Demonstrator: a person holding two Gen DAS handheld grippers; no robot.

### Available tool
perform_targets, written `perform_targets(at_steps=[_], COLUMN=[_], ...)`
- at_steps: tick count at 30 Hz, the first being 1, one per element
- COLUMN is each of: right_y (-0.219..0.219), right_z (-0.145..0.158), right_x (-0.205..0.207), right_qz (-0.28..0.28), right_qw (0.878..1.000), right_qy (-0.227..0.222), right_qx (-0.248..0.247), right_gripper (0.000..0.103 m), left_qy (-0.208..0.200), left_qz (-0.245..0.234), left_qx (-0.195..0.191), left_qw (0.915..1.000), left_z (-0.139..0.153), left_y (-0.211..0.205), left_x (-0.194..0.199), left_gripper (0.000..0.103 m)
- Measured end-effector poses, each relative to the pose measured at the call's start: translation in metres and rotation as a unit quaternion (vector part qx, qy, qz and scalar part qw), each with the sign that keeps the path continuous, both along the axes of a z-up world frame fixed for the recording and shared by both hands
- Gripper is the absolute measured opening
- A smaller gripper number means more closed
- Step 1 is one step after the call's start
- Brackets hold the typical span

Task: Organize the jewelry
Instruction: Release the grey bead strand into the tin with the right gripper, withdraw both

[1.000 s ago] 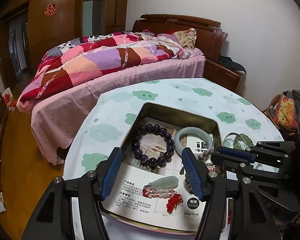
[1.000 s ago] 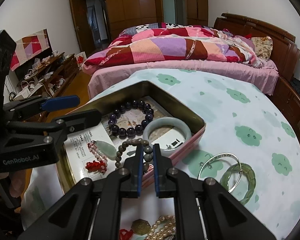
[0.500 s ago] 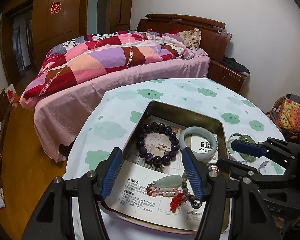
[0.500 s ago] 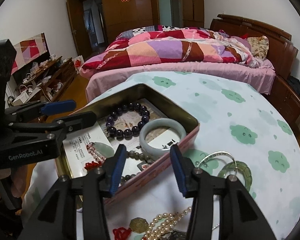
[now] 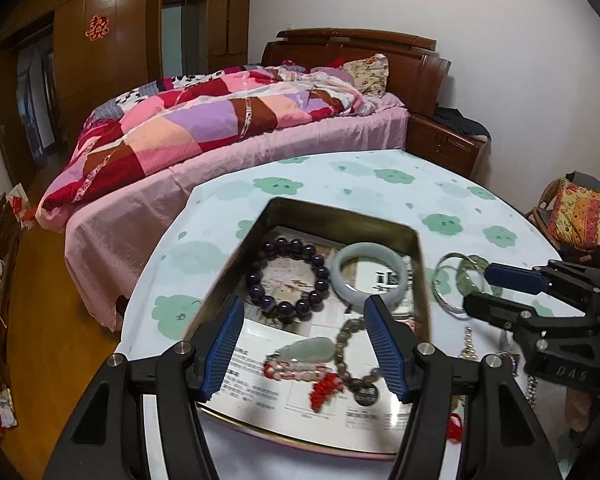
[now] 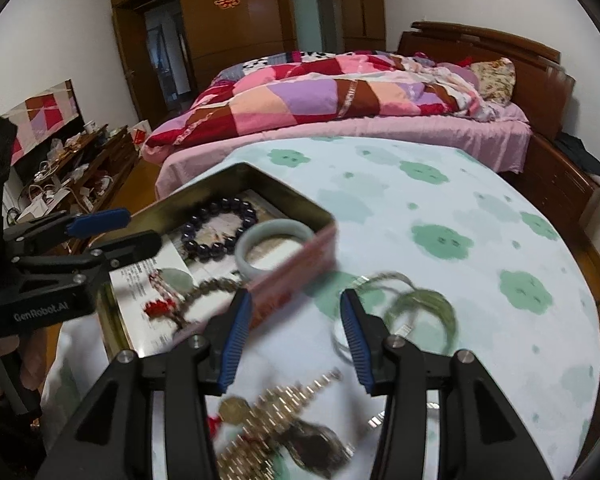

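Observation:
An open metal tin [image 5: 342,211] on the round table holds a dark purple bead bracelet [image 5: 288,276], a pale jade bangle [image 5: 370,276], a brown bead bracelet [image 5: 342,344] and a jade pendant with a red tassel [image 5: 306,350]. My left gripper [image 5: 304,300] hangs open above the tin's near half, nothing between its pads. My right gripper [image 6: 295,294] is open and empty, over the cloth just right of the tin's pink wall [image 6: 300,266]. A green bangle [image 6: 430,304] and a thin silver bangle [image 6: 366,280] lie just right of it.
A blurred heap of gold chain, pearls and a coin [image 6: 280,404] lies under the right gripper near the table's front. The cloud-print tablecloth [image 6: 440,208] stretches beyond. A bed with a patchwork quilt [image 6: 340,96] stands behind the table, a cluttered sideboard [image 6: 72,168] at left.
The right gripper opened and let go of the brown bead bracelet, which now lies in the tin. It then drew back right, out over the tablecloth. The left gripper kept its place.

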State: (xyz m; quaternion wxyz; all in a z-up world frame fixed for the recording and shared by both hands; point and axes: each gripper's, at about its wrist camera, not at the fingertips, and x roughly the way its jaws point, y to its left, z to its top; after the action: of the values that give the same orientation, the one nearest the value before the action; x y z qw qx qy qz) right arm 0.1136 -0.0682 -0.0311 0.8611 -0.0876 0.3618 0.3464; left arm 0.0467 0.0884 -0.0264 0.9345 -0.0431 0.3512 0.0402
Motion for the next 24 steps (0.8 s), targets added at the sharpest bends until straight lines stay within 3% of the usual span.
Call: perform_targets(at_steps=[14,24], right_y=[-0.077,-0.084], right_z=[-0.018,-0.027], right_x=[-0.014,-0.028], right_qz=[-0.073,-0.070], right_qw=[0.997,0.997], right_qy=[0.022,0.037], right_qx=[-0.007,0.003], right_gripper=[0.058,0.060], left_qy=[-0.004,0.002], left_qz=[-0.051,-0.068], left_qx=[0.017,0.021], left_qw=[0.9986,0.9975], left_z=[0.001,-0.002], left_y=[-0.058,-0.076], left_x=[-0.027,-0.034], left_gripper=[0.063,0.063])
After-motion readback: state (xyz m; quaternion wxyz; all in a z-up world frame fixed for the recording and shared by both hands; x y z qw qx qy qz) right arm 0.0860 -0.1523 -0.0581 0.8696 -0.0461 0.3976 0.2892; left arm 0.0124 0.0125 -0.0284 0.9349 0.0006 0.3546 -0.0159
